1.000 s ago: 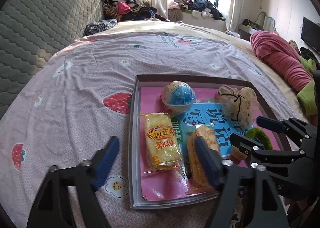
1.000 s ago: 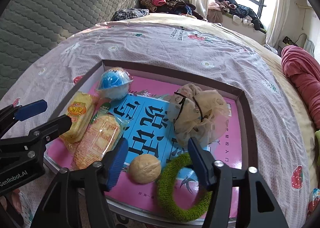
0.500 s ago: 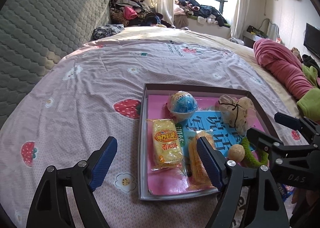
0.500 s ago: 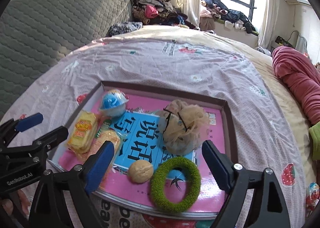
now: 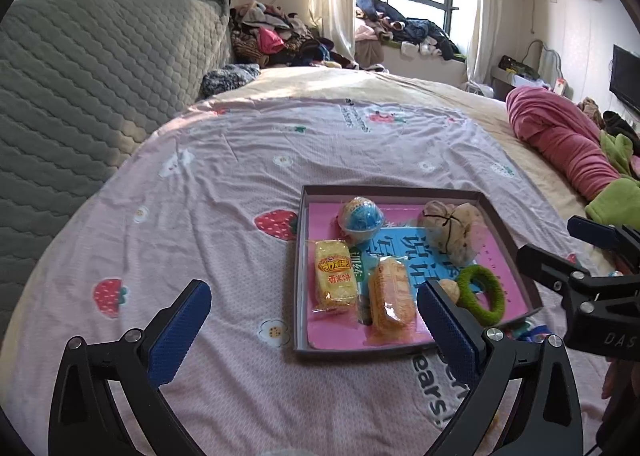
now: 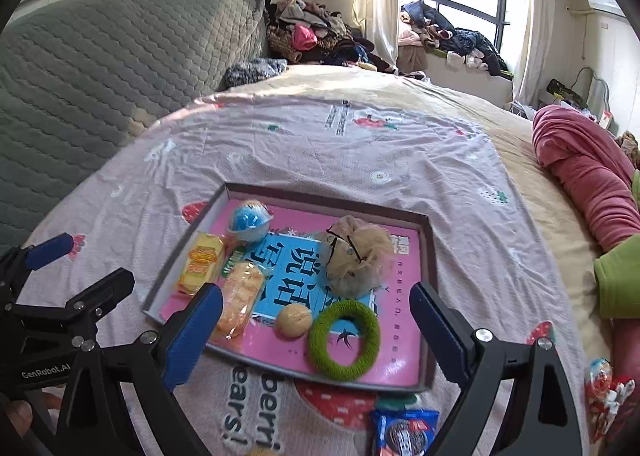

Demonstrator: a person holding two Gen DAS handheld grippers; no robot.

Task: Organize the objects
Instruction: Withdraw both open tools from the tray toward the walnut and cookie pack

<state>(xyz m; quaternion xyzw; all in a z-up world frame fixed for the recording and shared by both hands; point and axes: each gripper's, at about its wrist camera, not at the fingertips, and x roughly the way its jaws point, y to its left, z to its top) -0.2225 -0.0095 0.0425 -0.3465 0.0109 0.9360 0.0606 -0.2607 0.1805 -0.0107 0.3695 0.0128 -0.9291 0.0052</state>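
Shallow grey tray [image 6: 428, 296], pink-lined, holds six items. Left gripper [image 5: 316, 320] and right gripper [image 6: 316, 320] above tray, jaws opening wide, empty. Next likely: blue snack packet [image 6: 404, 432] just outside tray's near edge.

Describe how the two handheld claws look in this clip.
Both are black plastic frames with silver screws and two blue textured pads each. The left claw carries white "GenRobot.AI" lettering on its body, seen from the right camera; the right claw shows "DAS" lettering from the left camera.
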